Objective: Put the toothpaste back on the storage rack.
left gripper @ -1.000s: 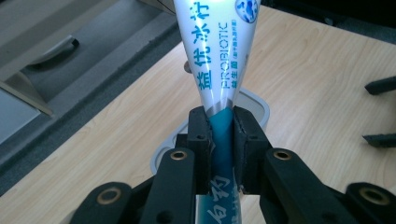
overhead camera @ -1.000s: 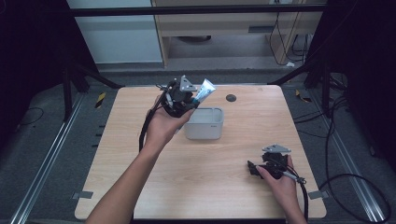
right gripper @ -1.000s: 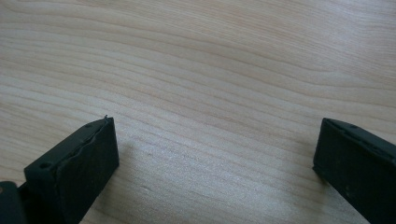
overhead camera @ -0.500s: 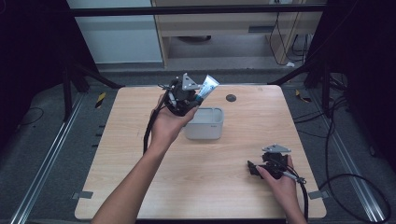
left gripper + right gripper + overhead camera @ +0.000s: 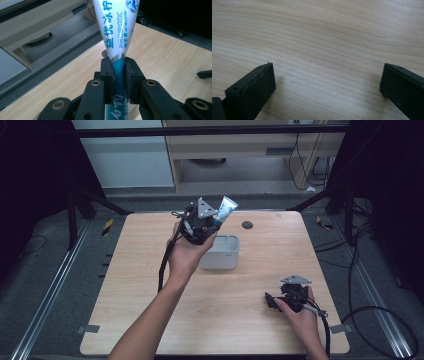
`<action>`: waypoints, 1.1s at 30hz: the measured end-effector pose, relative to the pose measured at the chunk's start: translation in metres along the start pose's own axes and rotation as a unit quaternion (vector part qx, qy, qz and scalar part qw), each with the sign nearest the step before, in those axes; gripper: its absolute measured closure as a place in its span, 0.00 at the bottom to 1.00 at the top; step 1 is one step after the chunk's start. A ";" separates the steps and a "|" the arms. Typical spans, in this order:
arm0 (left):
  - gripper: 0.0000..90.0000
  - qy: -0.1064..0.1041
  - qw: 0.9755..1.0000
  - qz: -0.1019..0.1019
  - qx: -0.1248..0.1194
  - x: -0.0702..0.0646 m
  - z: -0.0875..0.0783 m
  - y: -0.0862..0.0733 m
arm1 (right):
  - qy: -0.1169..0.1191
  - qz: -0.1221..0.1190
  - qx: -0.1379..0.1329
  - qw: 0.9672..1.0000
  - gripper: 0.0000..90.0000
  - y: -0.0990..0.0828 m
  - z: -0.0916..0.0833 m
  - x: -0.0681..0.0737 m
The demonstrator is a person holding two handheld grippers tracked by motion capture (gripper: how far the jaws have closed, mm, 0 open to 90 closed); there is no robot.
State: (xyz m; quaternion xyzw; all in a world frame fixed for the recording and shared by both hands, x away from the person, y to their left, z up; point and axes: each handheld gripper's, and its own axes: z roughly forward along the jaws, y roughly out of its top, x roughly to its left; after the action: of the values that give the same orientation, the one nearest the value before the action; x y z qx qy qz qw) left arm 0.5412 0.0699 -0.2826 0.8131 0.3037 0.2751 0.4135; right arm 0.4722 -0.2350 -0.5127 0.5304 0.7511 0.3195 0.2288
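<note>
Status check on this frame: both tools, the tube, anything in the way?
Left tool shut on the toothpaste tube, held up above the grey bin. Right tool open, empty, low over the table. Nothing in the way.

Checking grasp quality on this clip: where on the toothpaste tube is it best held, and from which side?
Low on the narrow teal neck of the toothpaste tube, where the left gripper clamps it now. Come from below the flat faces, one jaw on each: the tube fans wide and flat toward its far end, so the slim neck fits between the jaws and resists twisting.
</note>
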 end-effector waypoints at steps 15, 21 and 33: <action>0.87 0.017 0.999 -0.022 -0.028 -0.004 0.010 0.000 | 0.001 0.001 0.000 1.000 0.00 0.000 0.000 0.000; 0.87 0.017 0.998 -0.040 -0.036 -0.004 0.016 -0.001 | 0.001 0.001 0.000 1.000 0.00 0.000 0.000 0.000; 0.87 0.036 0.996 -0.055 -0.061 -0.001 0.019 -0.002 | 0.001 0.001 0.000 1.000 0.00 0.000 0.000 0.000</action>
State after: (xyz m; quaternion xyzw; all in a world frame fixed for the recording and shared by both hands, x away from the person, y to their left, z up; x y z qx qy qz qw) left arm 0.5532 0.0602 -0.2945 0.7581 0.3456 0.2988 0.4653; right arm 0.4718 -0.2348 -0.5127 0.5311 0.7508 0.3199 0.2277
